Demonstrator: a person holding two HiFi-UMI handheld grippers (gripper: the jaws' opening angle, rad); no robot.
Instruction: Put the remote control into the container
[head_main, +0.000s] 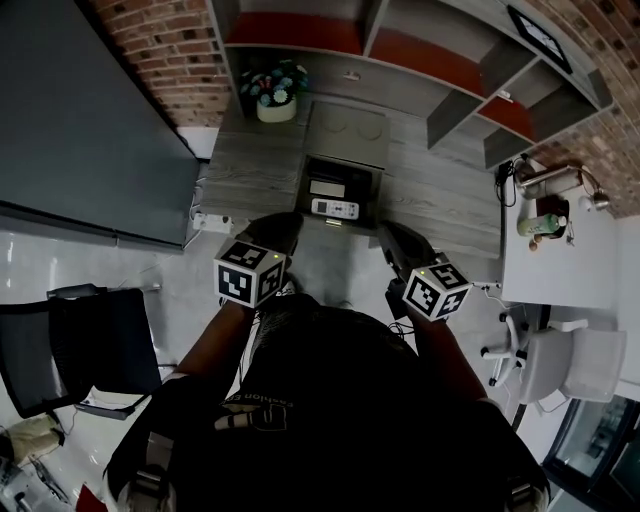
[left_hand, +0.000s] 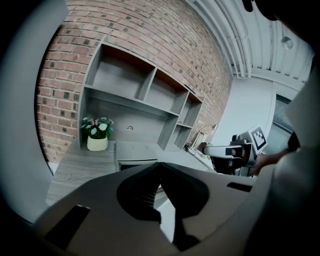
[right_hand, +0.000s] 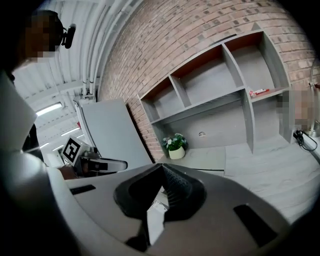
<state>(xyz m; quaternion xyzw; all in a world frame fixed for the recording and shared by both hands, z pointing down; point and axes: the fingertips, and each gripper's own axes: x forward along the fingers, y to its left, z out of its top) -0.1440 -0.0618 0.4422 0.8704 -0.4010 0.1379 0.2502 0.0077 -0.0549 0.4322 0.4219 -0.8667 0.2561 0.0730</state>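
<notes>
At the far left of the head view a black chair (head_main: 85, 345) is seen on the pale floor. The left gripper (head_main: 288, 222) is held in the air just in front of the grey wooden surface (head_main: 250, 165). In its own view its fingers (left_hand: 142, 190) are seen closed tip to tip, and nothing is gripped between them. A potted plant (head_main: 277, 98) is set at the back of the surface, under the wall shelves (head_main: 430, 60). To the right of the plant, at the front edge, the dark open container (head_main: 374, 190) is placed, and the white remote control (head_main: 335, 208) is seen lying inside it, near its front wall. The right gripper (head_main: 388, 232) is held just right of the container, apart from it. Its fingers (right_hand: 177, 187) are likewise closed on nothing. A white desk (head_main: 585, 260) is seen at the far right.
</notes>
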